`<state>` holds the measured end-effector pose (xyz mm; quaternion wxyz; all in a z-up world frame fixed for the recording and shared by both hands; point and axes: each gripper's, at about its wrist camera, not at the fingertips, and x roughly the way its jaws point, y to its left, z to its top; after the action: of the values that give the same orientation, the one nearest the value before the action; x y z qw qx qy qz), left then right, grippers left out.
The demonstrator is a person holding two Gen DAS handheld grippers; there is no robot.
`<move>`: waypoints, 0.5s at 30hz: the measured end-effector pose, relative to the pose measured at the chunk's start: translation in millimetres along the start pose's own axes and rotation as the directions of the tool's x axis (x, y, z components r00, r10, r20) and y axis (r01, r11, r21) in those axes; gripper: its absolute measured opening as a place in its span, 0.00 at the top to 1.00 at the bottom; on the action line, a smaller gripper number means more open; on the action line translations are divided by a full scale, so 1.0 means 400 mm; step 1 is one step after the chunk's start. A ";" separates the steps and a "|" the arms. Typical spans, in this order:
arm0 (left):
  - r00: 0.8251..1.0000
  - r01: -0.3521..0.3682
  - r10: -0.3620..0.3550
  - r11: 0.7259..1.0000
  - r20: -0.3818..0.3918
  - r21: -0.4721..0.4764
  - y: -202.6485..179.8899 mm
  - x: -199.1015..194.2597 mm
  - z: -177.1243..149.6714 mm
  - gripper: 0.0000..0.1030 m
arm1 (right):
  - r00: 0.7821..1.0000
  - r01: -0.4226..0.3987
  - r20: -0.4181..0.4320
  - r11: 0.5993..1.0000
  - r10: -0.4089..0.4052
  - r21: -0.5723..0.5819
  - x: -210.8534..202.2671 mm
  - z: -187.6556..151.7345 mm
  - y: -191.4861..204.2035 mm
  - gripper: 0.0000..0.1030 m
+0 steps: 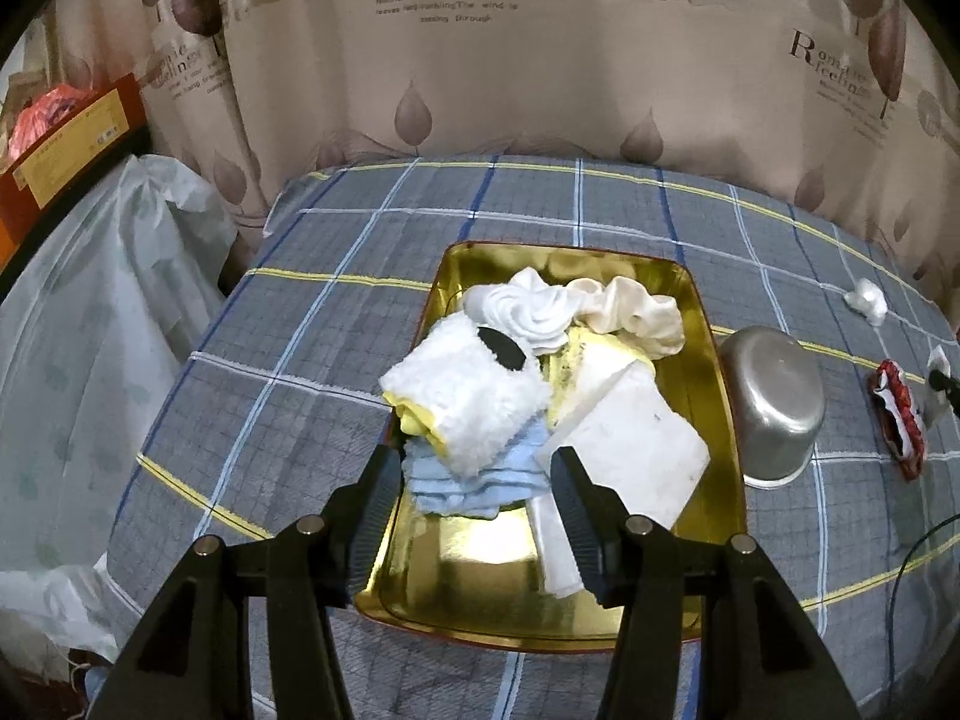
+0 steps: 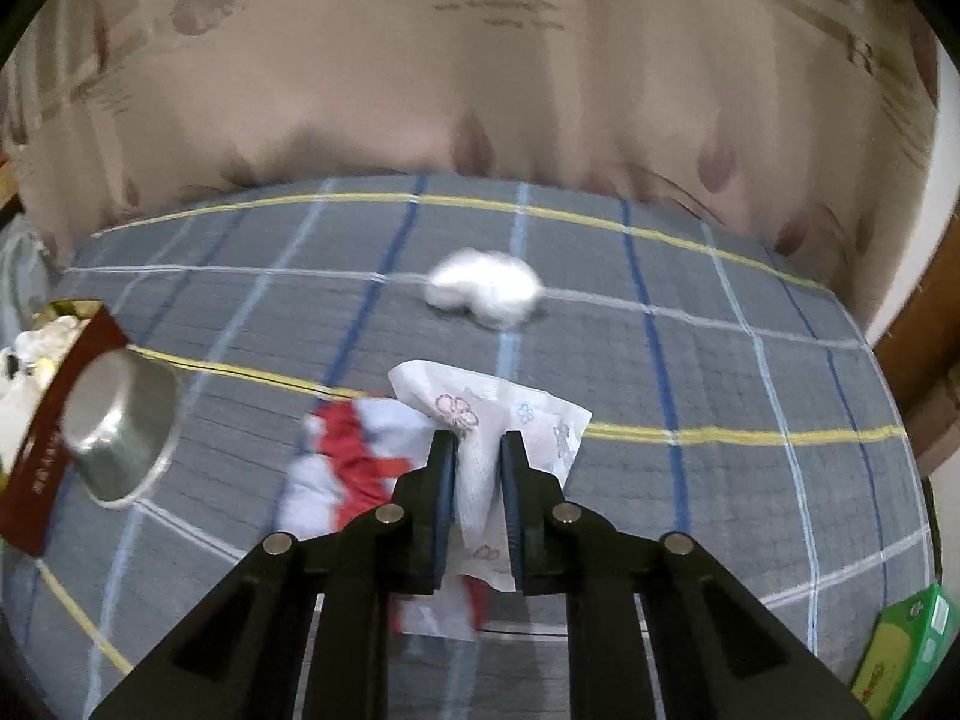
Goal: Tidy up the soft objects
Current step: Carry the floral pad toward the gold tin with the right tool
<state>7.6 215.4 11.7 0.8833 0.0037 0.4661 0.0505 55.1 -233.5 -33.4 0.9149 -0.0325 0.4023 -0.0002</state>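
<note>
Currently the right gripper (image 2: 477,450) is clamped on a white floral-print tissue (image 2: 498,420), lifted above the grey plaid bedsheet (image 2: 750,372). Just behind and left of it lies a red-and-white cloth (image 2: 345,468); a white cotton wad (image 2: 483,288) sits farther back, apart. Left gripper (image 1: 477,468) has its fingers spread wide and holds nothing, poised over the near end of the gold tin tray (image 1: 714,420). Tray holds a fluffy white towel (image 1: 474,390), folded light-blue cloth (image 1: 474,480), white foam block (image 1: 636,450) and cream fabric (image 1: 636,312). An upturned steel bowl (image 1: 774,402) stands touching the tray's right side.
</note>
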 end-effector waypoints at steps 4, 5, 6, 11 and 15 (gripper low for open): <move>1.000 -0.003 0.003 1.000 -0.001 -0.031 0.018 -0.003 0.001 0.48 | 0.998 -0.055 0.022 0.997 0.056 -0.052 -0.020 0.028 0.075 0.87; 1.000 -0.004 0.004 0.999 -0.003 -0.037 0.022 -0.003 0.000 0.48 | 0.997 -0.069 0.032 0.995 0.072 -0.069 -0.025 0.036 0.101 0.87; 1.000 -0.006 0.006 0.999 -0.003 -0.042 0.026 -0.004 0.000 0.48 | 0.996 -0.080 0.038 0.994 0.084 -0.080 -0.029 0.041 0.118 0.87; 1.000 -0.007 0.007 0.998 -0.003 -0.066 0.048 -0.010 0.000 0.48 | 0.987 -0.150 0.041 0.977 0.158 -0.154 -0.043 0.065 0.227 0.87; 1.000 -0.011 0.011 0.998 -0.005 -0.058 0.054 -0.013 -0.002 0.48 | 0.972 -0.222 0.025 0.953 0.232 -0.206 -0.052 0.078 0.316 0.87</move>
<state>2.0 236.3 16.6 0.8816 -0.0195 0.4665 0.0687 60.6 -105.1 -4.6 0.9103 -0.0787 0.3790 0.1465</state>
